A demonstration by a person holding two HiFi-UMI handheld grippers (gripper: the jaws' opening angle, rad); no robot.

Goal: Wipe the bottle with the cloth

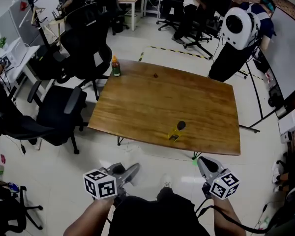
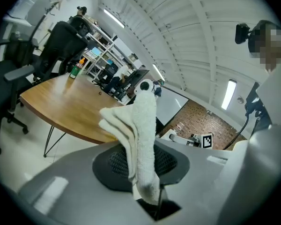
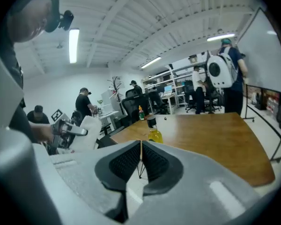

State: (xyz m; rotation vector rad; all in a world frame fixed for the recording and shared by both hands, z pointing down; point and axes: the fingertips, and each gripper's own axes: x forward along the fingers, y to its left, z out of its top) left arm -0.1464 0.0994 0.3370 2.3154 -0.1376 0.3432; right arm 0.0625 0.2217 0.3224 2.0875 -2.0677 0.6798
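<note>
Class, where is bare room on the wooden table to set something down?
Bare: the middle between the green bottle at the far-left corner and the yellow bottle by the near edge, and the right end. Crowded: chairs beside the left edge.

The bottle (image 3: 153, 129) loses its base behind the closed jaws of the right gripper (image 3: 140, 146), and in the head view it is too small for me to read any label. The lower end of the cloth (image 2: 143, 121) vanishes down between the pads of the left gripper (image 2: 144, 150). A dark speck (image 1: 156, 75) on the table (image 1: 137, 117) is too small for me to identify.
</note>
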